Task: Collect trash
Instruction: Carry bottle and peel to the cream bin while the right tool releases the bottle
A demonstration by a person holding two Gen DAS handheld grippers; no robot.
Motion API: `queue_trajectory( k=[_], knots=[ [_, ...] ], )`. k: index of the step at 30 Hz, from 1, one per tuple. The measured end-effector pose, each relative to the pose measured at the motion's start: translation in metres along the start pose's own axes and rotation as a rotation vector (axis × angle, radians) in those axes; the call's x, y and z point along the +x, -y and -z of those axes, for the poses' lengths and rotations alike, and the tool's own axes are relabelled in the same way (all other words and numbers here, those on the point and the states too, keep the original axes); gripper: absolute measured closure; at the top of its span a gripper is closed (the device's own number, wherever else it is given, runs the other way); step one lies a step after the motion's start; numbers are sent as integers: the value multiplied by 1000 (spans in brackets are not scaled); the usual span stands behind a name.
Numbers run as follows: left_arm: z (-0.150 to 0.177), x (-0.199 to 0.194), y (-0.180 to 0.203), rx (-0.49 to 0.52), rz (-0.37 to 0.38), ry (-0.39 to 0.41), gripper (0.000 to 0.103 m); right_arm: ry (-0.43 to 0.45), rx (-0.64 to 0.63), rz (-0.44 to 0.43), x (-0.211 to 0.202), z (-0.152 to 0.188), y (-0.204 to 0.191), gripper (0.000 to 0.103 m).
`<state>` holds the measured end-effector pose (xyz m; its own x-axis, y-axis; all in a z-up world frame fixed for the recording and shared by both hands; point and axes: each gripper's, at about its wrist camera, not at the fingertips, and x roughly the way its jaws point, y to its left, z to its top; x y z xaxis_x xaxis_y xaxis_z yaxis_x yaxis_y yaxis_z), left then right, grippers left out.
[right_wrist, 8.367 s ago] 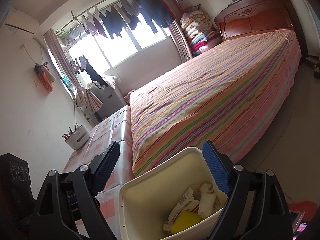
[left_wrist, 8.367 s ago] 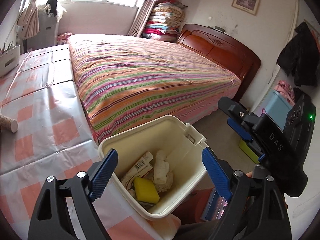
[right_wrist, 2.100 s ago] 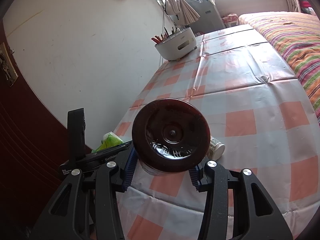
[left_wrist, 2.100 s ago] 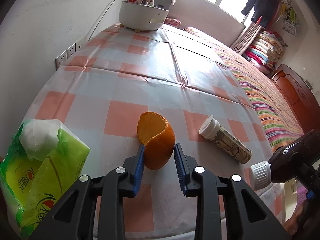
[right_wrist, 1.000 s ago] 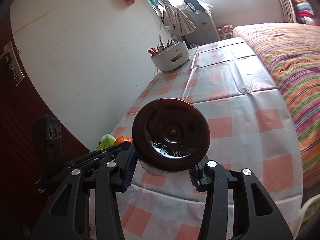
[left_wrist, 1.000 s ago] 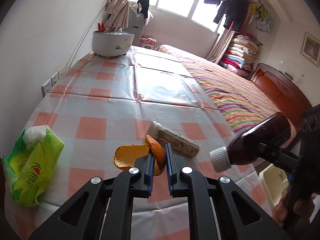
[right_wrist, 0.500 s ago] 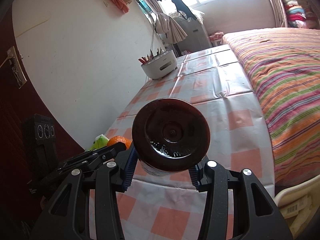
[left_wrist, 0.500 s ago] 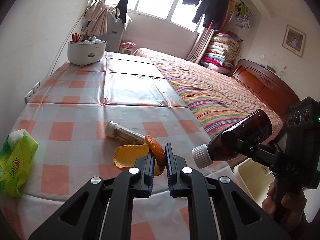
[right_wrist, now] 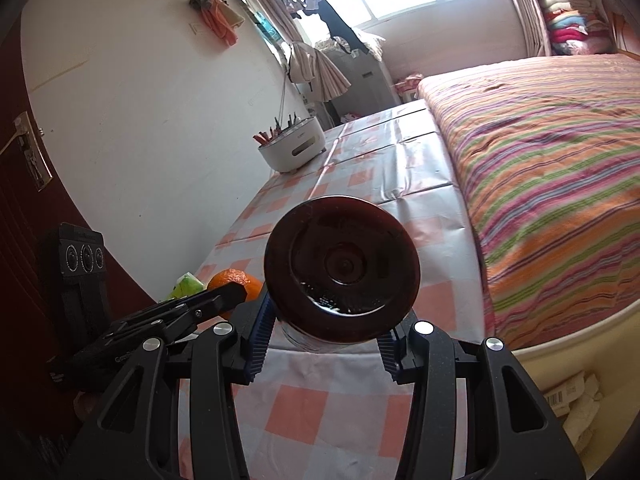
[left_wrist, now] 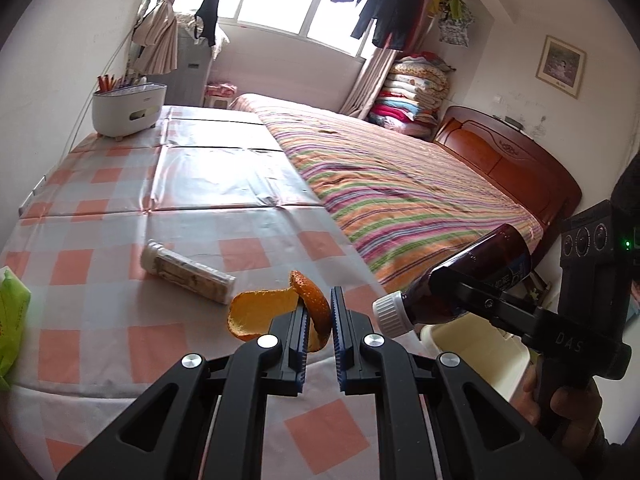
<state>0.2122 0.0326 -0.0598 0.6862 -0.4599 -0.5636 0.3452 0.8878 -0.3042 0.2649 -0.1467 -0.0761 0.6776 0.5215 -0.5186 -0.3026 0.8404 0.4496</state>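
Beyond the surface's edge, the bin (left_wrist: 476, 342) stood below the right gripper (right_wrist: 326, 338), which pinched the brown bottle (right_wrist: 342, 268); the farther left gripper (left_wrist: 319, 322) clamped the orange peel (left_wrist: 276, 312).

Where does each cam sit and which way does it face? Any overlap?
Left wrist: on the left gripper, facing table, bed and window; pinches orange peel; right gripper and hand at right.
Right wrist: on the right gripper, facing table and wall; bottle base fills centre; left gripper at left.
Shared: peel, bottle, caddy, bin, bed.
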Motion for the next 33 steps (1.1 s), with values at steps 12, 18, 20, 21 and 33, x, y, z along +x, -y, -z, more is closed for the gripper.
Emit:
queue_trajectory(
  k=[12,18,20,21,33],
  knots=[
    [7,10,45,70,47,-33,92,71,53,60,-42,5,36,59],
    [9,16,66,98,74,-50,92,104,68,83,-61,7,47,59],
    [11,18,73,107,82,-53,92,114,72,98,-67,9,51,59],
    [11,20,76,114,85,-58,92,121,74,112,-72,10,56,59],
    [16,29,106,148,127,-76,92,148,96,354,-100,32,107,59]
  ],
)
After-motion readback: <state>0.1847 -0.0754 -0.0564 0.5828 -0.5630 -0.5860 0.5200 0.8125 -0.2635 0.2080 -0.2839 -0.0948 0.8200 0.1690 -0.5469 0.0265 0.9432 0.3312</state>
